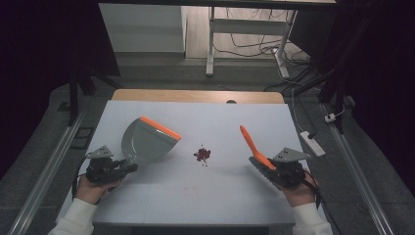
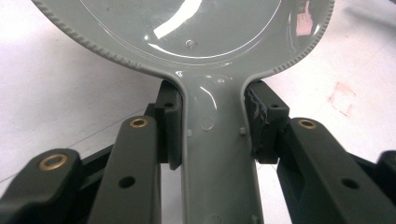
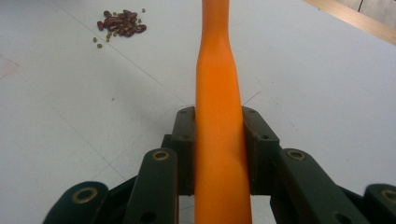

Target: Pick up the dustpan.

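Closest in, your left gripper (image 1: 128,167) has its jaws clamped on the grey dustpan's (image 1: 147,139) handle, pan flat on the bench (image 1: 205,196) with its orange lip angled toward the little pile of red beans (image 1: 202,154), ready to catch them I'd guess. Your right gripper (image 1: 272,169) is pinching the orange brush (image 1: 254,149) by its handle, bristles down near the hand. Beans sit mid-bench between both tools, well apart from each, nothing blocking the sweep.

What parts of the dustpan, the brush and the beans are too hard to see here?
- Dustpan: left gripper view, its front lip is cut off by the top edge.
- Brush: right gripper view, its bristles are hidden below the jaws; the handle tip is cut off on top.
- Beans: high view, too small to count.
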{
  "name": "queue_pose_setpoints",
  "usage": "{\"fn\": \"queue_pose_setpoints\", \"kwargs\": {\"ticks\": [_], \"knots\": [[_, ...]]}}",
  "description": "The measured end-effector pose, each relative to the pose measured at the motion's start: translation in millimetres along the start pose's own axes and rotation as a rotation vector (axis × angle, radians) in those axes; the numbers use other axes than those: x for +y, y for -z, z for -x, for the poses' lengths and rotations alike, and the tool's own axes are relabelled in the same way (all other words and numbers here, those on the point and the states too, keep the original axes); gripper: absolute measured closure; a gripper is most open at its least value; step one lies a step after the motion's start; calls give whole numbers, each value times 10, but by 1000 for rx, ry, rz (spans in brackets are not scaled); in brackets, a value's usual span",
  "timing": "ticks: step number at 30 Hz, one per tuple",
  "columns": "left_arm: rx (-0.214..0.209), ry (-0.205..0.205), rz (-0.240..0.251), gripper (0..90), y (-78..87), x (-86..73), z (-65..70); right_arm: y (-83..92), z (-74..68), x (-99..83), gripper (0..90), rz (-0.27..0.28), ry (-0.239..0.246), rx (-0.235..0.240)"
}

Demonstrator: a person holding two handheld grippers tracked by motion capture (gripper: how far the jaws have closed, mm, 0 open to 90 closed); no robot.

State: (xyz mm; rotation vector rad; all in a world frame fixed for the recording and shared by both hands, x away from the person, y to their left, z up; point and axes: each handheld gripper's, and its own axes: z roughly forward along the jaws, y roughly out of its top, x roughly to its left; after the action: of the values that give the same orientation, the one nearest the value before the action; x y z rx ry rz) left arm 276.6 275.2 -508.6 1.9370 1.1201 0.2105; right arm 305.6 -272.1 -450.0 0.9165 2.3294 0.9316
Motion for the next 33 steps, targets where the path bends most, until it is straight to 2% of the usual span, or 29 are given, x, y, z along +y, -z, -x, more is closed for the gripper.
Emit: {"fn": "queue_pose_setpoints", "kwargs": {"ticks": [6, 18, 21, 22, 24, 27, 33], "knots": [[-15, -25, -6, 615, 21, -9, 15, 5, -2, 4, 703, 3, 4, 2], [-85, -117, -18, 614, 71, -14, 112, -3, -12, 9, 703, 6, 5, 11], [-110, -151, -36, 615, 57, -10, 157, -3, -9, 7, 703, 8, 5, 12], [-126, -180, -49, 615, 44, -9, 189, -2, -7, 6, 703, 8, 5, 12], [-133, -191, -55, 615, 35, -9, 210, -3, -5, 4, 703, 8, 5, 12], [-150, -240, -95, 614, -5, -8, 280, -6, -6, 4, 702, 7, 4, 14], [-152, -275, -141, 614, -70, -9, 345, -24, -22, 8, 703, 2, 12, 20]]}}
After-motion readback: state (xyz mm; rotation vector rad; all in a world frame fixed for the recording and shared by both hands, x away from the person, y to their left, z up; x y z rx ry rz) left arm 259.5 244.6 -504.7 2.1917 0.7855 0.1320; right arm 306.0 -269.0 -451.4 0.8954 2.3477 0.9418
